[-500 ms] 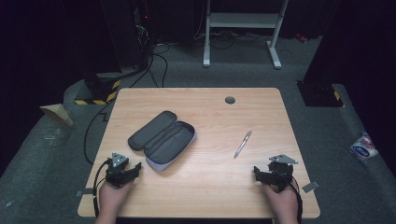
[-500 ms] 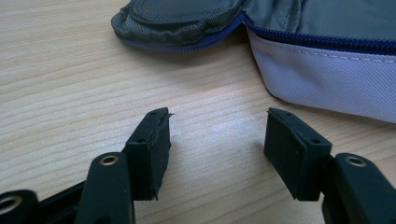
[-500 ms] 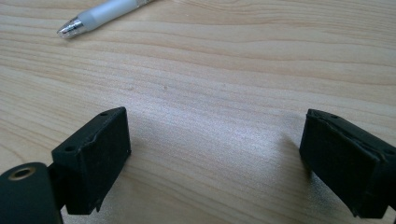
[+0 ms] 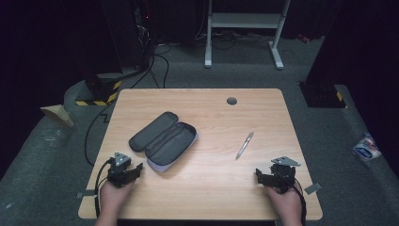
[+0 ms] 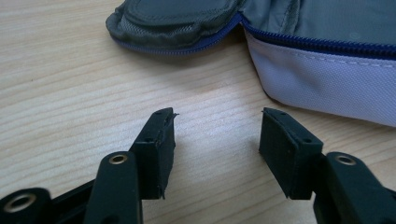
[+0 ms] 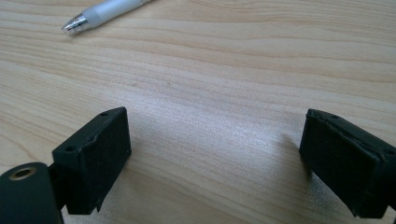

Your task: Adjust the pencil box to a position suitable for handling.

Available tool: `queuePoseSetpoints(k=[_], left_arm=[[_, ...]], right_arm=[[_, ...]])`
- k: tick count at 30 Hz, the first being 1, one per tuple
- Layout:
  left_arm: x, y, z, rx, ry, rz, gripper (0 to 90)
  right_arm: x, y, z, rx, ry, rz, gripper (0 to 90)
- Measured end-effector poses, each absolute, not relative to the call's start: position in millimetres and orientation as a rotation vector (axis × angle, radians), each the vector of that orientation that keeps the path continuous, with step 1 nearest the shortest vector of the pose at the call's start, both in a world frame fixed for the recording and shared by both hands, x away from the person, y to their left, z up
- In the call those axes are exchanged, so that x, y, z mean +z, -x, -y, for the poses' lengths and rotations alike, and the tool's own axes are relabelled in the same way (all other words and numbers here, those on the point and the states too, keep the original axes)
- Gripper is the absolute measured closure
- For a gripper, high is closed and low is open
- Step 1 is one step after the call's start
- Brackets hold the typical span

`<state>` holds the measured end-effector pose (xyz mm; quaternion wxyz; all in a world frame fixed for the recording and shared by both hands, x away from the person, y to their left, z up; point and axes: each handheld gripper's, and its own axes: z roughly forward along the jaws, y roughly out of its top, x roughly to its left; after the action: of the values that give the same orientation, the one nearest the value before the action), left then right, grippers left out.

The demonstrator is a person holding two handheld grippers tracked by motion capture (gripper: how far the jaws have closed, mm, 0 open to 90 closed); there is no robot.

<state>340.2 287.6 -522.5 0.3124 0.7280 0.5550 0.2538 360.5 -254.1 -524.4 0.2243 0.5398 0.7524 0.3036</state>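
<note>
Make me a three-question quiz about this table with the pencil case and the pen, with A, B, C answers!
1. Where does the pen lie?
A. inside the pencil case
B. on the bare table, right of the pencil case
C. on the floor

2. What colour is the zip of the pencil case?
A. blue
B. red
C. yellow

3. How is the pencil case?
A. zipped shut
B. open, lid folded back
C. standing on end

Answers:
1 B: in the high view the pen rests on the table, apart from the case, nearer the right gripper.
2 A: the left gripper view shows blue zip teeth along the edge, just beyond the open left gripper.
3 B: the high view shows the lid lying flat beside the open tray.
</note>
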Motion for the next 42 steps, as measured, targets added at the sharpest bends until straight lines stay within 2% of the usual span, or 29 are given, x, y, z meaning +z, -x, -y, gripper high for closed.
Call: queuePoseSetpoints(k=[15, 37, 42], left_arm=[[-505.7, -329.5, -296.0, 0.648, -1.790, -1.440, 46.8], [-484.6, -321.6, -270.2, 0.675, -1.823, -1.291, 47.1], [-479.9, -316.1, -264.5, 0.646, -1.807, -1.260, 47.6]], right_arm=[[-524.5, -359.6, 253.9, 0.837, -1.485, -2.076, 8.5], [-524.3, -359.9, 253.9, 0.839, -1.495, -2.066, 10.4], [-524.2, -359.7, 253.8, 0.840, -1.493, -2.066, 10.9]])
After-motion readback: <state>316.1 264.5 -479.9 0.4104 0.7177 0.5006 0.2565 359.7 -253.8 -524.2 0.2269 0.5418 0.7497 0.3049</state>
